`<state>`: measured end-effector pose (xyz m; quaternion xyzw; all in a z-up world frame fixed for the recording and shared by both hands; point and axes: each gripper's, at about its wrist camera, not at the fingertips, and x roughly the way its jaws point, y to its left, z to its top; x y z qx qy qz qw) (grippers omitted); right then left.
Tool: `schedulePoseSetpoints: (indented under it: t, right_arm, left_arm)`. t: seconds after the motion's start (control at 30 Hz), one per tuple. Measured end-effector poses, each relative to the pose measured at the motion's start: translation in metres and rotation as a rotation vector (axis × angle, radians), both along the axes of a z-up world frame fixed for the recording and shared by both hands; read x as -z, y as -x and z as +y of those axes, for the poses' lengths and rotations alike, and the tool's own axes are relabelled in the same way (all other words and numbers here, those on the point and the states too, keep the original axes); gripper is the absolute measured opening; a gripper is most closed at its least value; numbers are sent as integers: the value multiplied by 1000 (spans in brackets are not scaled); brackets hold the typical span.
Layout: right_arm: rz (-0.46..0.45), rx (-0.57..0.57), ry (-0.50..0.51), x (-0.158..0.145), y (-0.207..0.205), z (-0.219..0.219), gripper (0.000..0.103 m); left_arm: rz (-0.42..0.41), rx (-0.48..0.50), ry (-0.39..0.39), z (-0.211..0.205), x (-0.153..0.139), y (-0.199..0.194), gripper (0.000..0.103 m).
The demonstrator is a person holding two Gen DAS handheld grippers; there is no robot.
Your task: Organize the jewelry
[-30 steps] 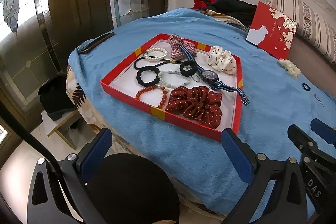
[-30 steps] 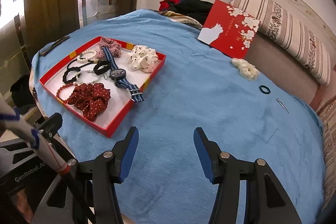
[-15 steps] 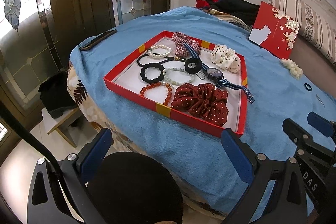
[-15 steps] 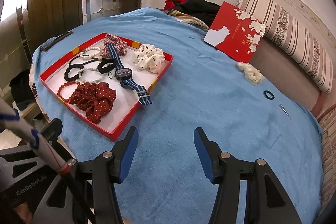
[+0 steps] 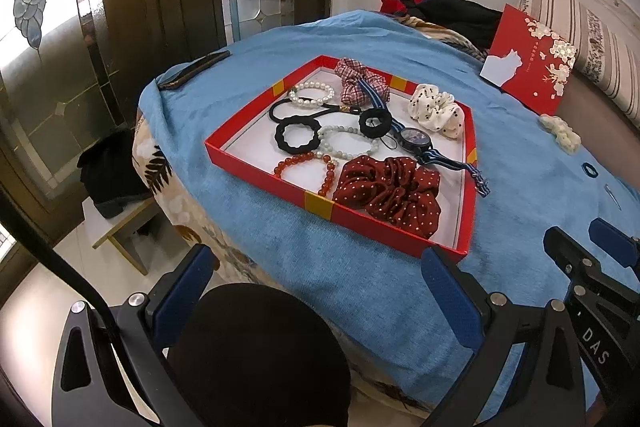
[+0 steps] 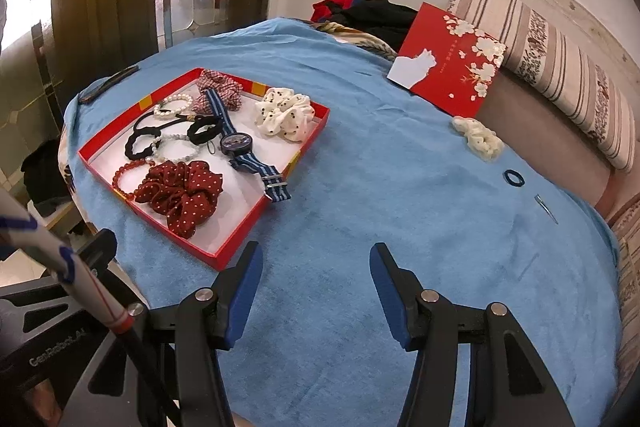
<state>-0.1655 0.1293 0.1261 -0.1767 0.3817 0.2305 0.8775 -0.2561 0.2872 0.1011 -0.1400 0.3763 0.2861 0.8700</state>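
Hovering above the near edge of the blue cloth [image 6: 360,147], the right tool [image 6: 316,279] has its blue-padded fingers spread apart, with only bare cloth between them. The left tool [image 5: 316,275] stands likewise spread and holds nothing; a dark rounded shape sits low between its fingers, and what it is I cannot tell. Its right finger lies just before the near corner of the red tray [image 5: 256,163].

The tray rests on the cloth-covered table, toward its left side. Inside it, nearest the tools, lies a dark red dotted scrunchie [image 5: 388,189], with a red bead bracelet [image 5: 308,167] beside it on the left. Behind these are a black hair tie [image 5: 298,135], a pale bead bracelet [image 5: 348,143], a second black tie [image 5: 376,123] and a pearl bracelet [image 5: 312,95]. A watch [image 5: 414,139] on a blue striped strap runs diagonally, its strap end hanging over the tray's right wall. A plaid scrunchie [image 5: 356,83] and a white dotted scrunchie [image 5: 438,111] occupy the far side.

Outside the tray, well apart to the right, lie a cream scrunchie [image 6: 478,139], a small dark ring-shaped tie [image 6: 514,179] and a thin metal clip [image 6: 546,207]. A red lid [image 6: 452,63] with a white cat and blossoms leans against a striped cushion [image 6: 560,75].
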Motion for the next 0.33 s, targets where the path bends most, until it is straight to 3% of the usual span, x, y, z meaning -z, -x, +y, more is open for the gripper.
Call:
schedulePoseSetpoints:
  t: [0.33]
  right_arm:
    - [10, 22, -39, -3, 3, -20, 64]
  left_arm:
    - [-3, 13, -49, -21, -13, 3, 103]
